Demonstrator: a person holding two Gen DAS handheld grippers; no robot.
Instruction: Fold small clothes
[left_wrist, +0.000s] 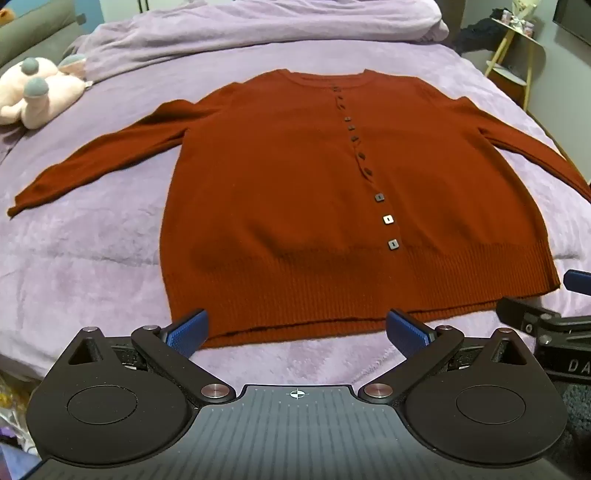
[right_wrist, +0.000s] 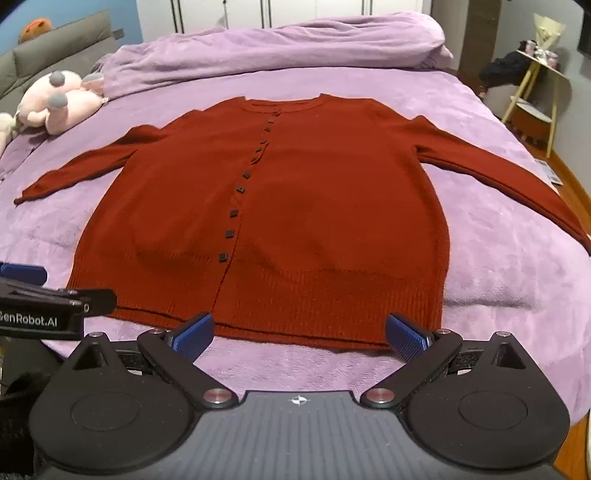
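A rust-red buttoned cardigan (left_wrist: 288, 192) lies flat and face up on the purple bed, sleeves spread out to both sides, hem toward me. It also shows in the right wrist view (right_wrist: 295, 206). My left gripper (left_wrist: 297, 332) is open and empty, just in front of the hem near its left part. My right gripper (right_wrist: 299, 334) is open and empty, just in front of the hem near its right part. The right gripper shows at the right edge of the left wrist view (left_wrist: 546, 314). The left gripper shows at the left edge of the right wrist view (right_wrist: 48, 299).
A purple blanket (left_wrist: 92, 240) covers the bed, with a bunched purple duvet (right_wrist: 277, 48) at the far end. A pink plush toy (left_wrist: 33, 92) lies at the far left. A small yellow-legged side table (right_wrist: 535, 92) stands beyond the bed's right edge.
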